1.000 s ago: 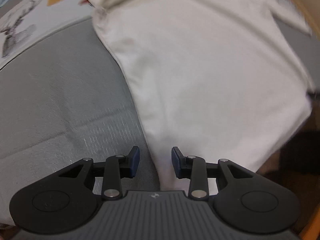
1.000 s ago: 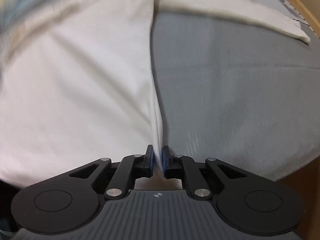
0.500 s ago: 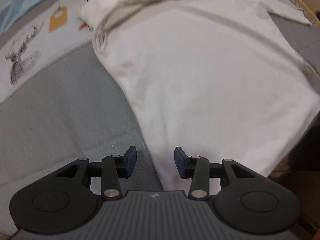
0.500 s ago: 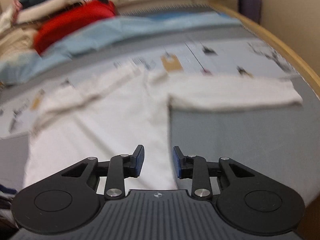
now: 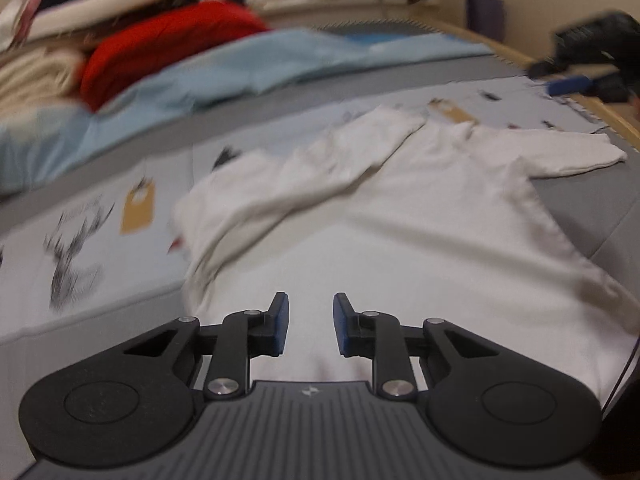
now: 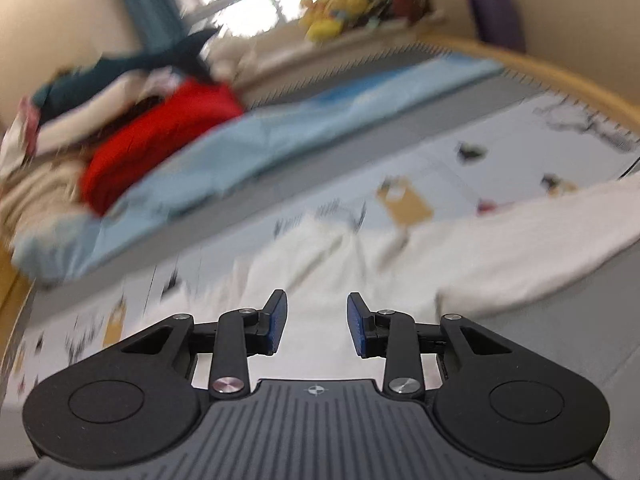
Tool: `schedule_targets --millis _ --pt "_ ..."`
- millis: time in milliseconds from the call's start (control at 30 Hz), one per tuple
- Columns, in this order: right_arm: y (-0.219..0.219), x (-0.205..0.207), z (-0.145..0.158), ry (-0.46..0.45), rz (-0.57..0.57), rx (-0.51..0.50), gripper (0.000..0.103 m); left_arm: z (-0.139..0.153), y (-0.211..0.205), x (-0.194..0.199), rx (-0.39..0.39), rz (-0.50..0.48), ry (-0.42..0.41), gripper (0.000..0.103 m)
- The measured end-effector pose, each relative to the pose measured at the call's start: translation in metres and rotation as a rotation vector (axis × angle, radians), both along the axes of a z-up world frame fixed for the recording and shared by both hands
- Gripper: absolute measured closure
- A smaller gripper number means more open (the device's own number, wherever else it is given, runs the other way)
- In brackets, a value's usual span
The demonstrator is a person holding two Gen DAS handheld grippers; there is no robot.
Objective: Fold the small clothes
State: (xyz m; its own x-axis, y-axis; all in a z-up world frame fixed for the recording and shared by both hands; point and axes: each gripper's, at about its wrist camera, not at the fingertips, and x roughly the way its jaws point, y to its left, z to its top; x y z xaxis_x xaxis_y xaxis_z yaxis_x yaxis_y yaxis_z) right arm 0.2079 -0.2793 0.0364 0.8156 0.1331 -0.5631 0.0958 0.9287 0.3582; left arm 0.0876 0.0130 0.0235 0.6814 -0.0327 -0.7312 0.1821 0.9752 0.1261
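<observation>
The white long-sleeved cotton top [image 5: 420, 240] lies flat on the grey bedspread [image 5: 592, 216], one sleeve already folded across its chest and the other still stretched out; body folds remain. The left gripper [image 5: 307, 322] hovers empty, its jaws closing, while the right gripper [image 6: 316, 322] stands apart, holding nothing.

Light: soft, even daylight; blown-out window [image 6: 236, 4] at rear.
Blur: heavy motion smear in right view, milder in left.
Edges: fisheye bending, dark corners.
Shadows: faint.
</observation>
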Motion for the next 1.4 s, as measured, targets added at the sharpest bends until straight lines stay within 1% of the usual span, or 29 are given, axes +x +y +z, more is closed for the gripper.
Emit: schedule_targets --millis 67,133,167,267,333,400,500,600,700,733,767,800,833,867,967,1067,1133,1200,1267,1300,1367,1400 --pt "-0.01 0.006 0.007 -0.021 -0.078 0.023 0.068 0.0 -0.021 0.02 -0.004 -0.035 -0.021 0.077" --pt "-0.022 0.01 0.012 -0.036 -0.148 0.032 0.068 -0.002 -0.047 0.046 0.028 -0.064 -0.055 0.077" --pt "-0.027 0.01 0.011 -0.03 -0.176 0.03 0.068 -0.005 -0.059 0.062 0.032 -0.071 -0.067 0.077" --pt "-0.04 0.013 0.005 0.034 -0.261 0.026 0.068 -0.015 -0.095 0.118 -0.004 -0.07 -0.089 0.077" --pt "-0.048 0.013 -0.002 0.064 -0.283 0.052 0.068 -0.025 -0.118 0.156 -0.023 -0.069 -0.101 0.077" --pt "-0.054 0.016 -0.006 0.077 -0.29 0.073 0.068 -0.04 -0.138 0.194 -0.033 -0.068 -0.093 0.077" --pt "-0.059 0.019 -0.007 0.072 -0.324 0.071 0.068 -0.066 -0.162 0.244 -0.01 -0.063 -0.075 0.076" --pt "-0.057 0.025 -0.009 0.077 -0.317 0.063 0.068 -0.091 -0.171 0.286 -0.024 -0.037 -0.022 0.073" --pt "-0.054 0.027 -0.007 0.075 -0.302 0.056 0.068 -0.111 -0.17 0.316 -0.047 -0.014 0.043 0.072" --pt "-0.053 0.029 -0.007 0.074 -0.3 0.051 0.068 -0.116 -0.167 0.321 -0.062 -0.013 0.054 0.072" --pt "-0.052 0.031 -0.007 0.074 -0.297 0.048 0.068 -0.115 -0.165 0.322 -0.074 -0.014 0.047 0.072" --pt "-0.052 0.033 -0.008 0.074 -0.295 0.043 0.068 -0.114 -0.161 0.324 -0.083 -0.021 0.05 0.081" --pt "-0.051 0.035 -0.008 0.076 -0.296 0.04 0.068 -0.11 -0.156 0.325 -0.094 -0.021 0.057 0.101" --pt "-0.051 0.036 -0.009 0.079 -0.296 0.039 0.068 -0.105 -0.149 0.323 -0.097 -0.015 0.056 0.1" --pt "-0.046 0.04 -0.011 0.086 -0.296 0.038 0.068 -0.074 -0.107 0.305 -0.097 0.027 -0.026 0.1" --pt "-0.037 0.041 -0.011 0.091 -0.285 0.039 0.068 -0.037 -0.035 0.271 -0.119 0.126 -0.092 0.1" --pt "-0.031 0.041 -0.01 0.089 -0.274 0.037 0.068 -0.014 0.031 0.241 -0.131 0.228 -0.13 0.1" --pt "-0.024 0.039 -0.009 0.084 -0.263 0.038 0.068 0.004 0.103 0.207 -0.129 0.353 -0.172 0.1" --pt "-0.017 0.038 -0.007 0.082 -0.247 0.036 0.068 0.015 0.176 0.171 -0.123 0.494 -0.214 0.1" --pt "-0.012 0.037 -0.007 0.08 -0.235 0.035 0.068 0.017 0.218 0.149 -0.122 0.589 -0.238 0.1" --pt "-0.004 0.035 -0.007 0.081 -0.211 0.025 0.068 0.018 0.287 0.11 -0.132 0.779 -0.272 0.1" --pt "0.001 0.034 -0.007 0.083 -0.2 0.018 0.068 0.012 0.321 0.092 -0.119 0.905 -0.271 0.1"
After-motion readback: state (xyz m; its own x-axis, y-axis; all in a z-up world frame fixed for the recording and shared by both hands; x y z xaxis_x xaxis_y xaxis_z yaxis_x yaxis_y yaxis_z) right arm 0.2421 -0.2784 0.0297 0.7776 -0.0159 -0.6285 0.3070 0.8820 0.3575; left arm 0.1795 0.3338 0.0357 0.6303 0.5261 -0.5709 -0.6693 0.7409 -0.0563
